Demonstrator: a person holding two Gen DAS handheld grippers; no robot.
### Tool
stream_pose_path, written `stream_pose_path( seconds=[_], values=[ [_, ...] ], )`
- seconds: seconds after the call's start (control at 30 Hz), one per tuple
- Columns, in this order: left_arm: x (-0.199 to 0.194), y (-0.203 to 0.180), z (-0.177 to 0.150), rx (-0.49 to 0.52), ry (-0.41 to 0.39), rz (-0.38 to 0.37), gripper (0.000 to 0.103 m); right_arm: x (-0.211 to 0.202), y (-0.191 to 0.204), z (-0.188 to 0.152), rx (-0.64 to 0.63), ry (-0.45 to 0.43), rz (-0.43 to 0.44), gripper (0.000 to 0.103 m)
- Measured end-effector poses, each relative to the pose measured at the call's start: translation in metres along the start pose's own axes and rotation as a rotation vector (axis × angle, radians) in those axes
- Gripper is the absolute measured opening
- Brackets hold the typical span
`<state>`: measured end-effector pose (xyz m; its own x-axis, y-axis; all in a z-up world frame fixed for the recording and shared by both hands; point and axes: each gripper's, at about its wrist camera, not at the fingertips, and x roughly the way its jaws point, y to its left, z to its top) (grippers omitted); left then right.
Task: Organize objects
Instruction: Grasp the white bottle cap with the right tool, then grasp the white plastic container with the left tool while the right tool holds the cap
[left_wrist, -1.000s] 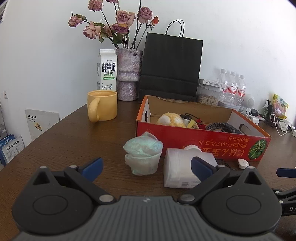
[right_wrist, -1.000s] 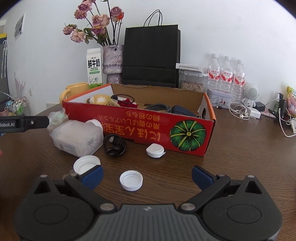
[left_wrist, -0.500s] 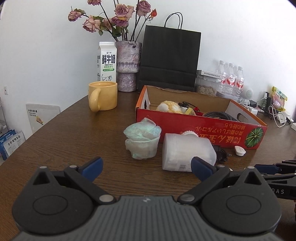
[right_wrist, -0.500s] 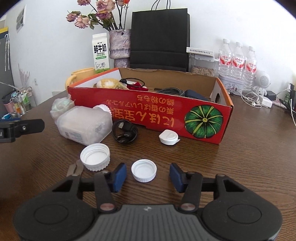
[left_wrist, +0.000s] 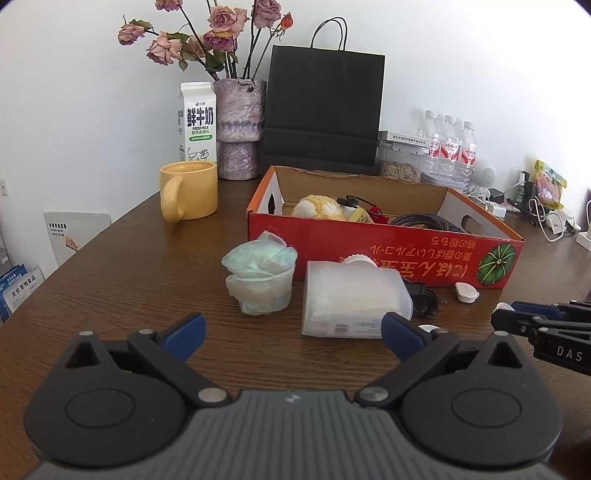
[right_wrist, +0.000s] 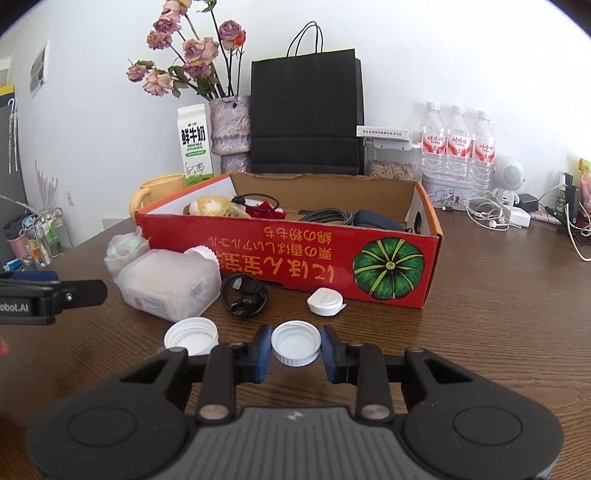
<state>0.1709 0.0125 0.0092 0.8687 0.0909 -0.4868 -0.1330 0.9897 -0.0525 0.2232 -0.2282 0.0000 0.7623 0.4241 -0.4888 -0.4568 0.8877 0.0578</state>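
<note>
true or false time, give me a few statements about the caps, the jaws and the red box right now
1. The right gripper has its jaws closed on the smaller white cap. True.
2. The left gripper holds the plastic bottle. False: its jaws are wide open and hold nothing.
3. The plastic bottle stands upright. False: it lies on its side before the red box.
4. The larger white cap lies open side up on the table. True.
5. The red box is empty. False: a cable, a yellow plush and other items lie in it.
</note>
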Motion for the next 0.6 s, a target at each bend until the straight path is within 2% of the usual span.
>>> stream_pose_path(
  seconds=[0.3,0.6],
  values=[
    [0.013,-0.026,0.009,0.063,0.009,-0.016,0.103,-0.019,-0.011,-0.002,0.06,-0.119,-0.031,0.028],
    [0.037,-0.048,0.019,0.104,0.059,-0.007,0.103,-0.026,-0.015,-0.004,0.083,-0.164,-0.047,0.028]
  ],
)
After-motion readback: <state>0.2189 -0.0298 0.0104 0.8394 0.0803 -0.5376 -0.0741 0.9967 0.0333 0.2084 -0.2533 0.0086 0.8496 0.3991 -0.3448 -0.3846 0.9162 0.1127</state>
